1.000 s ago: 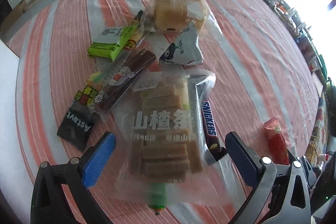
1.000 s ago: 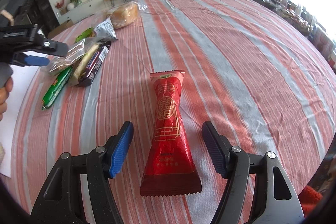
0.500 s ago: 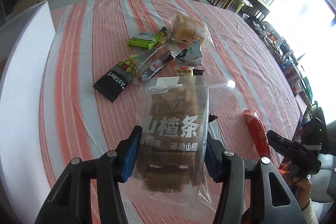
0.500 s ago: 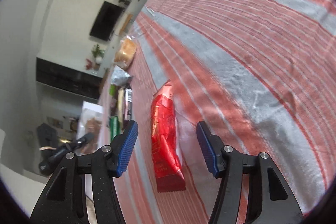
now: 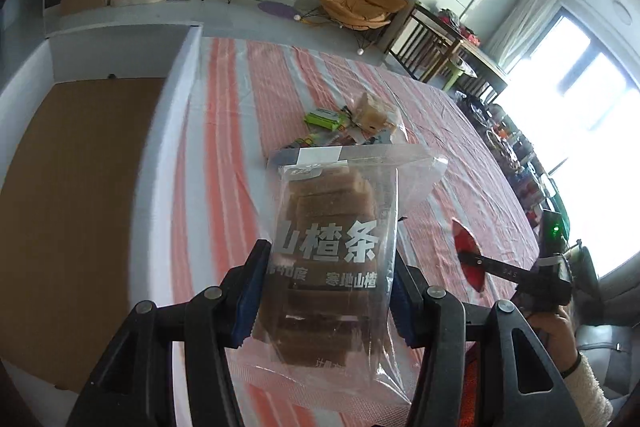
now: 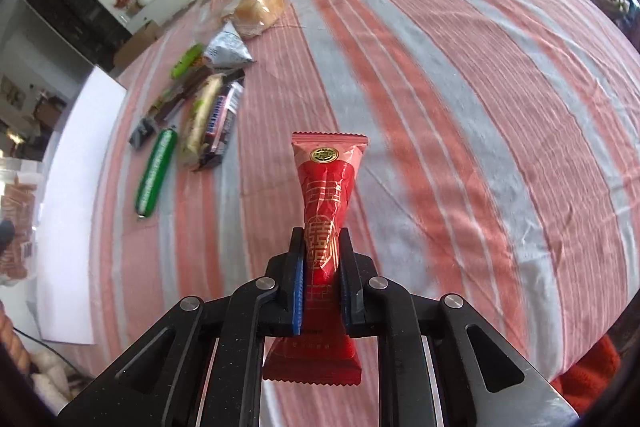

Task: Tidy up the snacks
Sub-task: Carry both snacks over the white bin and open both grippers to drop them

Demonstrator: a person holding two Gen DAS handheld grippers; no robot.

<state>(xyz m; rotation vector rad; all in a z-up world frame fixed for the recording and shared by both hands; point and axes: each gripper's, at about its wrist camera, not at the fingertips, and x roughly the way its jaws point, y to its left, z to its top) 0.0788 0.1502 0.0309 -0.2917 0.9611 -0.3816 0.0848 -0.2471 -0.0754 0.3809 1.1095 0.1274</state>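
Observation:
My left gripper point(image 5: 326, 291) is shut on a clear bag of brown hawthorn strips point(image 5: 334, 227) and holds it up above the striped tablecloth point(image 5: 232, 131), beside a white box point(image 5: 176, 75) with a brown bottom. My right gripper point(image 6: 322, 283) is shut on a red snack packet point(image 6: 328, 203), pinched at its narrow middle and lifted off the cloth. The right gripper and red packet also show in the left wrist view point(image 5: 468, 255). The hawthorn bag shows at the left edge of the right wrist view point(image 6: 18, 223).
A pile of snacks lies on the cloth: a green sausage point(image 6: 156, 171), a Snickers bar point(image 6: 218, 121), a bread bag point(image 6: 260, 7), a silver packet point(image 6: 226, 49), a green packet point(image 5: 324, 118). The white box wall point(image 6: 76, 187) runs along the table's left side.
My left gripper closed on the hawthorn bag and raised it toward the white box. My right gripper closed on the red packet and lifted it.

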